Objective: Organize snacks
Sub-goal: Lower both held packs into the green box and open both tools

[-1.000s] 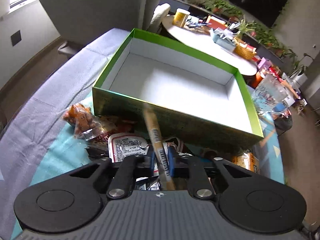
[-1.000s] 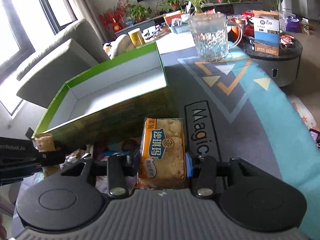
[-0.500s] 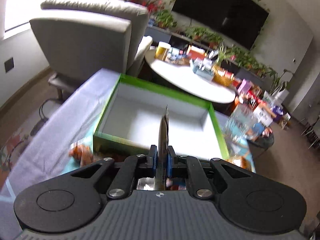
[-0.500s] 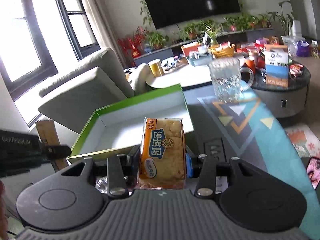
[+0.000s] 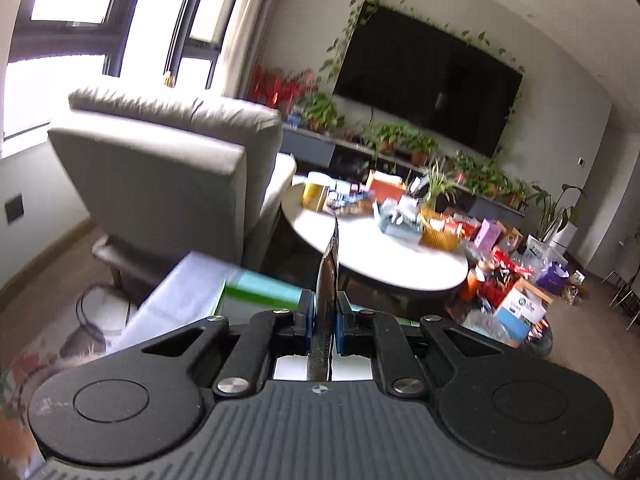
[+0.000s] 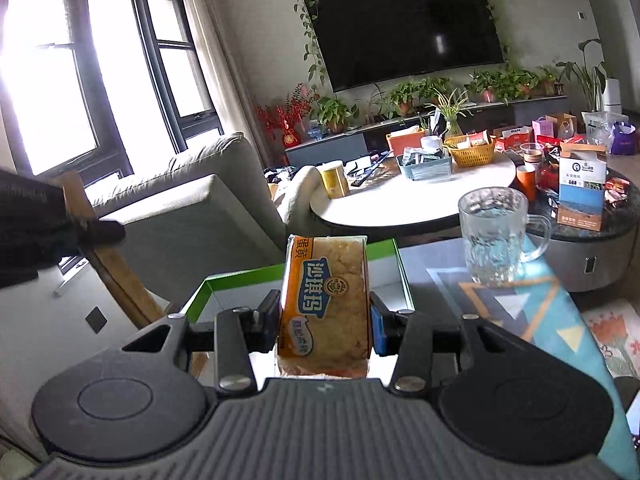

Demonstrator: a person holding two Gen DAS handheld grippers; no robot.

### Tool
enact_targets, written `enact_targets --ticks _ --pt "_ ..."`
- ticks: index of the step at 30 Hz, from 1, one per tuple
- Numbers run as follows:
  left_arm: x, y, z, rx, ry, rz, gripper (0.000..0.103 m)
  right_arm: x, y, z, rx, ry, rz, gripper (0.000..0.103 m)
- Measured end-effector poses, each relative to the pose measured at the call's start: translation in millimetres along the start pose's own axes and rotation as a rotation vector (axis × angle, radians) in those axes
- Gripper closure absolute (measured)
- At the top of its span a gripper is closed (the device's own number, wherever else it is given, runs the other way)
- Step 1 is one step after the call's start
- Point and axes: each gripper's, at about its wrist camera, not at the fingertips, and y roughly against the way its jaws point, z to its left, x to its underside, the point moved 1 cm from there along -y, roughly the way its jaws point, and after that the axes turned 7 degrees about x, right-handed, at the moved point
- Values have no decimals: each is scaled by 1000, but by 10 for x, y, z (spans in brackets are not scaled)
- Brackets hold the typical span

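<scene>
Left wrist view: the left tool (image 5: 323, 322) is nearly closed on a thin stick snack (image 5: 329, 280) standing edge-on above the green box (image 5: 256, 294).

Right wrist view: the right tool (image 6: 325, 322), half open, clamps an orange pastry packet (image 6: 325, 300) upright above the box.

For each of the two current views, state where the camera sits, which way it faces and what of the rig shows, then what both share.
Left wrist: sits behind the left gripper, facing the armchair and TV; jaws shut on a thin stick snack seen edge-on.
Right wrist: sits behind the right gripper, facing the same wall; jaws clamp an orange cake packet. The left gripper and its snack show at the left edge.
Shared: green box, white round table, TV.
</scene>
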Motion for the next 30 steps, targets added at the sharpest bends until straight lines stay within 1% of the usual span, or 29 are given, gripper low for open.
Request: enact_targets --ticks 2,4,7,10,13,15,16,18,20,24,30 --pt "-9 -93 -32 -17 -37 -9 94 -17 -93 11 1 -1 0 69" --pt "26 -247 -27 -30 -59 17 93 -19 -184 23 4 2 5 69" --pt "158 -490 77 -43 -38 91 93 -2 -312 49 14 8 20 69" --pt "295 -652 188 -59 -10 154 94 8 -417 62 23 16 32 69" --pt "376 -735 220 -71 -20 200 93 17 -498 50 29 16 43 69" --pt "381 -754 233 -72 -15 217 93 27 -547 52 35 16 56 69" --pt "392 -770 236 -76 -9 226 91 46 -578 50 37 19 70 68" --pt "392 -783 236 -87 -4 248 76 88 -631 56 45 19 100 67" --pt "408 -776 227 -91 -7 266 70 130 -653 42 49 9 123 67" --pt "426 -722 188 -98 -33 269 66 120 -566 12 50 -22 117 66" --pt "408 -546 217 -93 -26 258 65 60 -374 4 50 -26 92 66"
